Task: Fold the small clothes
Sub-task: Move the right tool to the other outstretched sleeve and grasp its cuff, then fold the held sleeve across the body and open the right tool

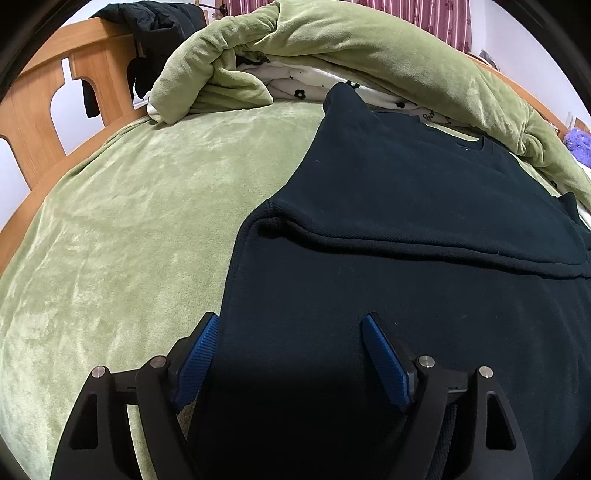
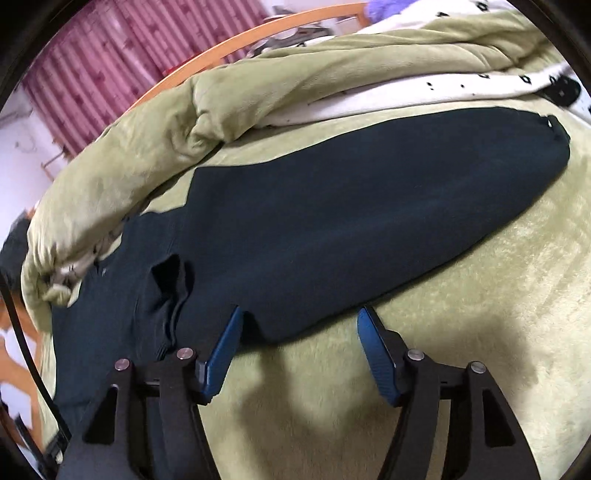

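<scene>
A dark navy garment (image 1: 406,192) lies spread flat on the green plush bed cover (image 1: 129,221), with one layer folded over along a hem line (image 1: 406,245). My left gripper (image 1: 291,319) stands open just above the garment's near left part, its left finger (image 1: 201,350) at the cloth's edge and nothing pinched. In the right wrist view the same garment (image 2: 351,206) stretches away to the upper right, and a bunched cuff (image 2: 170,295) lies at its left. My right gripper (image 2: 301,312) is open at the garment's near edge, its pads apart from the cloth.
A rolled green quilt (image 1: 369,44) with white flower-print fabric (image 1: 306,88) under it lines the far side of the garment. A wooden headboard (image 1: 37,110) carries dark clothes (image 1: 147,22). Pink curtains (image 2: 92,55) hang beyond the bed frame (image 2: 221,51).
</scene>
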`<state>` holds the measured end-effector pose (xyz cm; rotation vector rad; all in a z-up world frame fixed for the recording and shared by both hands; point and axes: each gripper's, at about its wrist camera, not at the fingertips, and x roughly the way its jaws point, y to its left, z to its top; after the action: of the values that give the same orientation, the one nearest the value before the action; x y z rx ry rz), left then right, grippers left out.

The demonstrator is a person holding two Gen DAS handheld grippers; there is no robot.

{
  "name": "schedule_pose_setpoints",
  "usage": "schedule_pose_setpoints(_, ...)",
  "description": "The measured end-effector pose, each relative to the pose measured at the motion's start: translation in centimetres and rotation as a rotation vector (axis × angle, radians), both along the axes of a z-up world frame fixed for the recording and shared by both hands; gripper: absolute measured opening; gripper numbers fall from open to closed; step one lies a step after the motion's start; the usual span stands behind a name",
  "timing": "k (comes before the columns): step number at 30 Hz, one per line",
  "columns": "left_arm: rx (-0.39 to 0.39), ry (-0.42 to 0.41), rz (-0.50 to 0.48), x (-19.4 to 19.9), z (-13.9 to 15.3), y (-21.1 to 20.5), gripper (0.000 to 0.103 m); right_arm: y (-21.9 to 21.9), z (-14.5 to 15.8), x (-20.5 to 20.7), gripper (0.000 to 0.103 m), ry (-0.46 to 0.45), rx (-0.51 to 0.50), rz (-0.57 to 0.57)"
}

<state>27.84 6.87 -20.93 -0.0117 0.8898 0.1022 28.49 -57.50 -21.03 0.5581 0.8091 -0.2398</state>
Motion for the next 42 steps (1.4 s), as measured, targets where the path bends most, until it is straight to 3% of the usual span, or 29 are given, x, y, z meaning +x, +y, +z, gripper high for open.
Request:
schedule_pose_setpoints(4,-0.003,0.0,0.001,0.0,0.0,0.0,0.078,-0.9,-0.4,1.2,0.063,-0.007,0.014,-0.065)
schedule_pose_setpoints(5,-0.003,0.0,0.001,0.0,0.0,0.0,0.078,-0.8,-0.4,1.7,0.054,0.003,0.003,-0.07)
schedule_pose_setpoints(6,-0.002,0.0,0.001,0.0,0.0,0.0,0.078,-0.7,-0.3,2.0,0.025,0.009,-0.026,-0.076)
schedule_pose_setpoints(7,-0.002,0.0,0.0,0.0,0.0,0.0,0.078,-0.4,0.0,2.2,0.012,0.009,-0.059,-0.077)
schedule_pose_setpoints(8,-0.002,0.0,0.0,0.0,0.0,0.0,0.078,-0.1,0.3,2.5,0.01,0.001,-0.085,-0.061)
schedule_pose_setpoints(12,-0.007,-0.003,0.0,-0.1,0.0,0.0,0.078,1.0,2.3,2.5,0.009,-0.034,-0.19,-0.055)
schedule_pose_setpoints(17,-0.018,-0.009,0.0,-0.2,0.2,0.0,0.078,3.6,7.2,2.7,0.008,-0.107,-0.246,-0.037)
schedule_pose_setpoints(22,-0.035,-0.011,-0.008,-0.3,0.4,0.1,0.078,10.0,12.1,3.8,0.008,-0.16,-0.391,0.071)
schedule_pose_setpoints(25,-0.053,-0.007,-0.008,-0.2,0.4,0.3,0.078,15.4,13.4,4.5,0.008,-0.172,-0.48,0.187)
schedule_pose_setpoints(28,-0.062,-0.003,-0.009,-0.2,0.4,0.4,0.078,20.1,12.3,5.3,0.007,-0.139,-0.539,0.299)
schedule_pose_setpoints(31,-0.069,-0.002,-0.011,-0.2,0.4,0.5,0.078,24.5,9.0,6.2,0.007,-0.063,-0.597,0.4)
schedule_pose_setpoints(36,-0.076,0.001,-0.011,-0.2,0.4,0.6,0.079,24.8,4.1,7.0,0.011,0.029,-0.569,0.391)
schedule_pose_setpoints(39,-0.071,0.004,-0.013,-0.1,0.4,0.5,0.079,24.2,2.4,7.0,0.027,0.079,-0.528,0.42)
schedule_pose_setpoints(42,-0.07,0.003,-0.013,-0.1,0.3,0.4,0.079,23.6,2.9,5.7,0.036,0.07,-0.489,0.439)
